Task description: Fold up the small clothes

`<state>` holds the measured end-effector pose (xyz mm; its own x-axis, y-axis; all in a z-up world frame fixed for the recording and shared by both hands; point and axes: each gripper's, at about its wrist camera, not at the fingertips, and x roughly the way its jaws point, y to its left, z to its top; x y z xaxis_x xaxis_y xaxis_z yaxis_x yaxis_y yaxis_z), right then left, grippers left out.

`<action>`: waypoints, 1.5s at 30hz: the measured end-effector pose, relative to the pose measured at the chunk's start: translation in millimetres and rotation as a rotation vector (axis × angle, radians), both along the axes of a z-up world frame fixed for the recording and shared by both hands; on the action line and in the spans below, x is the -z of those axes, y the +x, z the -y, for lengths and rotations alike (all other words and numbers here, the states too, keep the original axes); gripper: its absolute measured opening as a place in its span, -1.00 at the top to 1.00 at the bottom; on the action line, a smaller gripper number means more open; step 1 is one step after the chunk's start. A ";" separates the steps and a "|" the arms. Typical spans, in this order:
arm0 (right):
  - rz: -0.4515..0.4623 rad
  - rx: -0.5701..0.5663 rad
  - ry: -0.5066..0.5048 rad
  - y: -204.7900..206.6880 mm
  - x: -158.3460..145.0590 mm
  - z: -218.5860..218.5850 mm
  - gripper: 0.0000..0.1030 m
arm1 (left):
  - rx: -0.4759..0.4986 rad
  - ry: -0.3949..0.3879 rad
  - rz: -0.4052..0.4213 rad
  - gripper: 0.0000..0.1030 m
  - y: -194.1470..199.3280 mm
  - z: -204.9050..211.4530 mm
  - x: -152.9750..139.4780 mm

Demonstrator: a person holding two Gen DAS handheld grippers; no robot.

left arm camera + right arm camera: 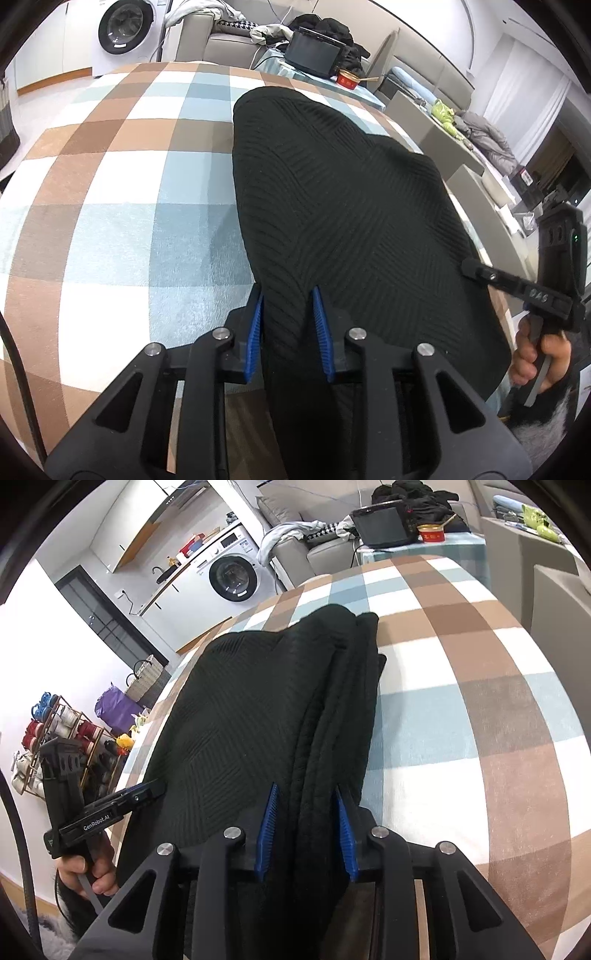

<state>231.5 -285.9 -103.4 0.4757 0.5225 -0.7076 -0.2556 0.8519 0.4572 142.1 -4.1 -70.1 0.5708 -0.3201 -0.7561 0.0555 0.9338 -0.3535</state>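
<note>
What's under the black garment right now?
The black garment lies on the checked cloth, which shows all around it. Both grippers, left and right, clamp its near edge. Anything beneath its middle is covered.

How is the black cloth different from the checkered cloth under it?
The black cloth is one dark color with ribbed lines; the checkered cloth has brown, blue and white squares. The black cloth is smaller and folded in layers; the checkered cloth lies spread out flat. The black cloth is gripped by both tools; the checkered cloth isn't.

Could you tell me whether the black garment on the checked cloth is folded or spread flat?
Folded: the right wrist view shows the black garment with several stacked layers along its right edge.
</note>
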 end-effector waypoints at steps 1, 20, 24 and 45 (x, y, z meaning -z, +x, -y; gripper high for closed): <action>0.002 -0.002 0.001 1.0 0.5 -2.0 0.59 | 0.002 -0.001 0.005 0.64 1.6 -0.1 -0.2; 0.013 0.018 -0.034 51.5 1.3 -36.6 0.25 | -0.094 0.045 0.010 0.45 52.1 -30.4 -2.1; 0.010 0.002 -0.027 28.2 -2.8 -29.4 0.23 | -0.100 0.052 0.020 0.42 32.9 -31.3 -5.1; 0.333 -0.017 -0.172 -48.8 -39.4 -41.2 -1.00 | -0.134 0.257 0.362 -0.98 -62.8 -29.4 -50.5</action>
